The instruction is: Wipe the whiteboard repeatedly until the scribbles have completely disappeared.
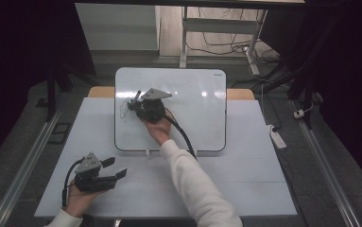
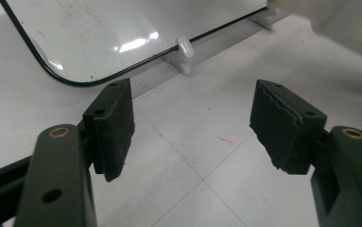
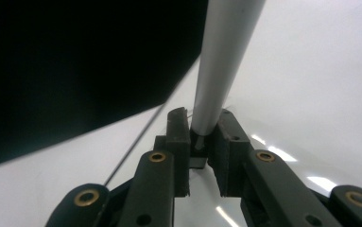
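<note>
Your left gripper rested at the table's near left, jaws spread wide with nothing between them, aimed toward the whiteboard's near edge. To its right, over the board's far left part, your right gripper had its jaws closed on a marker, pinched near one end. I judged the marker light, stiff and smooth, so likely to slip or pivot; gripping nearer the middle would have steadied it. Faint scribbles lay just left of it.
</note>
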Tool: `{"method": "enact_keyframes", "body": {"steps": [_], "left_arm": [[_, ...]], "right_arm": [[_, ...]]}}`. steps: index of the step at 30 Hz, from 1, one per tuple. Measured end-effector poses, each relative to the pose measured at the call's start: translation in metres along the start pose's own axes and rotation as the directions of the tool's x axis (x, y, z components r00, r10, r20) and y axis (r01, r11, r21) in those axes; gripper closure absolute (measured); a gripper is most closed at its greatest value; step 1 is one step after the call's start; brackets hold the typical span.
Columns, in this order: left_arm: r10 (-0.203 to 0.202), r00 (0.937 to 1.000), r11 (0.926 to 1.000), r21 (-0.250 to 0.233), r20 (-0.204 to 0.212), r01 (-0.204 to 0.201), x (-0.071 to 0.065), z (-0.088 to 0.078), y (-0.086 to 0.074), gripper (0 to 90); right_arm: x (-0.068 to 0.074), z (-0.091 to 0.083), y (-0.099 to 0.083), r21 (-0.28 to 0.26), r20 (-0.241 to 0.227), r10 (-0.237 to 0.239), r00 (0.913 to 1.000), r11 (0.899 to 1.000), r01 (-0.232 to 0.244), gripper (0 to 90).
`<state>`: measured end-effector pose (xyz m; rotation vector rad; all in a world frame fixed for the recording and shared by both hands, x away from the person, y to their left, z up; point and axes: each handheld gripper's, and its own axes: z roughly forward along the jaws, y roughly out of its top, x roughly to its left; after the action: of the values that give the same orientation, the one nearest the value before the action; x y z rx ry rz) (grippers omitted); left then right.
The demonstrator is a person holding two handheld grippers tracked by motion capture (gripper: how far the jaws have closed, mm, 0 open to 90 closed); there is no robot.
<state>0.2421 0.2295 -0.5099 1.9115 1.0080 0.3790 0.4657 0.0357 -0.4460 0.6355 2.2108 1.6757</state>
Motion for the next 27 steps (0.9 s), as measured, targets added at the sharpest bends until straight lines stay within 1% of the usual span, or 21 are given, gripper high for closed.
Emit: {"method": "enact_keyframes", "body": {"steps": [1,2,3,4,6,7,10,11,13,15,16,17,18,19,20,21,22,23,24,26,27], "left_arm": [[-0.001,1.0,1.0,0.002,0.001,0.0,0.001,0.001,0.0,32.1],[0.0,1.0,1.0,0.004,0.001,0.0,0.001,0.001,0.0,32.1],[-0.001,1.0,1.0,0.003,0.001,0.001,0.001,0.001,0.0,32.1],[-0.002,1.0,1.0,0.002,0.001,0.002,0.002,0.001,0.0,32.1],[-0.003,1.0,1.0,0.001,-0.001,0.003,0.002,0.0,0.0,32.1],[-0.003,1.0,1.0,0.001,-0.002,0.003,0.002,0.0,0.0,32.1],[-0.001,1.0,1.0,-0.001,-0.003,0.001,0.001,-0.001,0.0,32.1],[0.0,1.0,1.0,-0.002,-0.003,0.0,0.0,-0.001,0.0,32.1],[-0.001,1.0,1.0,-0.002,-0.002,0.001,0.001,0.0,0.0,32.1],[-0.003,1.0,1.0,0.0,0.0,0.003,0.001,0.0,0.0,32.1],[-0.003,1.0,1.0,0.001,0.001,0.003,0.002,0.001,0.0,32.1],[-0.002,1.0,1.0,0.001,0.001,0.002,0.002,0.001,0.0,32.1],[-0.002,1.0,1.0,0.001,0.0,0.002,0.002,0.001,0.0,32.1],[-0.002,1.0,1.0,0.001,-0.001,0.002,0.002,0.0,0.0,32.1],[-0.003,1.0,1.0,0.0,-0.003,0.003,0.001,0.0,0.0,32.1],[-0.003,1.0,1.0,-0.001,-0.004,0.003,0.001,0.0,0.0,32.1],[-0.002,1.0,1.0,-0.002,-0.004,0.002,0.0,-0.001,0.0,32.0],[-0.001,1.0,1.0,-0.001,-0.005,0.001,0.0,-0.001,0.0,32.1],[0.001,1.0,1.0,-0.001,-0.005,-0.001,0.0,-0.001,0.0,32.1],[0.0,1.0,1.0,0.0,-0.003,0.0,0.0,0.0,0.0,32.0],[0.0,1.0,1.0,0.002,-0.002,0.0,0.001,0.001,0.0,32.1]], "right_arm": [[-0.004,0.0,0.005,-0.006,0.006,0.009,0.9999,1.0,-0.009,77.7],[-0.004,0.0,0.005,-0.006,0.006,0.009,0.9999,1.0,-0.009,77.7],[0.002,0.003,0.0,0.022,-0.028,-0.012,0.9995,1.0,0.012,77.7],[0.002,0.003,0.0,0.022,-0.028,-0.012,0.9995,1.0,0.012,77.7],[0.012,0.008,-0.008,0.058,-0.08,-0.018,0.9966,0.998,0.023,77.7],[0.015,0.01,-0.012,0.064,-0.096,-0.016,0.9953,0.998,0.022,77.7],[0.011,0.009,-0.008,0.053,-0.079,-0.019,0.9967,0.998,0.023,77.7],[0.007,0.006,-0.005,0.038,-0.057,-0.016,0.9983,0.999,0.018,77.7],[-0.003,0.0,0.0,0.005,-0.02,0.016,0.9997,1.0,-0.016,77.7],[-0.003,-0.001,-0.001,0.005,-0.02,0.017,0.9997,1.0,-0.017,77.7],[0.0,-0.001,-0.003,0.018,-0.029,0.012,0.9995,1.0,-0.011,77.7],[0.01,0.003,-0.012,0.054,-0.077,0.0,0.9971,0.999,0.004,77.7],[0.01,0.003,-0.012,0.054,-0.077,0.0,0.9971,0.999,0.004,77.7],[0.015,0.004,-0.016,0.076,-0.096,-0.017,0.9952,0.997,0.024,77.7],[0.018,0.004,-0.018,0.078,-0.095,-0.037,0.9948,0.996,0.044,77.7],[0.018,0.003,-0.017,0.078,-0.091,-0.043,0.9949,0.996,0.05,77.7],[0.009,0.0,-0.013,0.041,-0.063,-0.007,0.998,0.999,0.01,77.7],[0.002,-0.003,-0.01,0.019,-0.039,0.009,0.9992,1.0,-0.008,77.7],[0.002,-0.003,-0.01,0.019,-0.039,0.009,0.9992,1.0,-0.008,77.7],[-0.006,-0.008,-0.006,-0.014,-0.011,0.035,0.9993,0.999,-0.035,77.7],[-0.006,-0.008,-0.007,-0.015,-0.012,0.041,0.9991,0.999,-0.041,77.7]]}}
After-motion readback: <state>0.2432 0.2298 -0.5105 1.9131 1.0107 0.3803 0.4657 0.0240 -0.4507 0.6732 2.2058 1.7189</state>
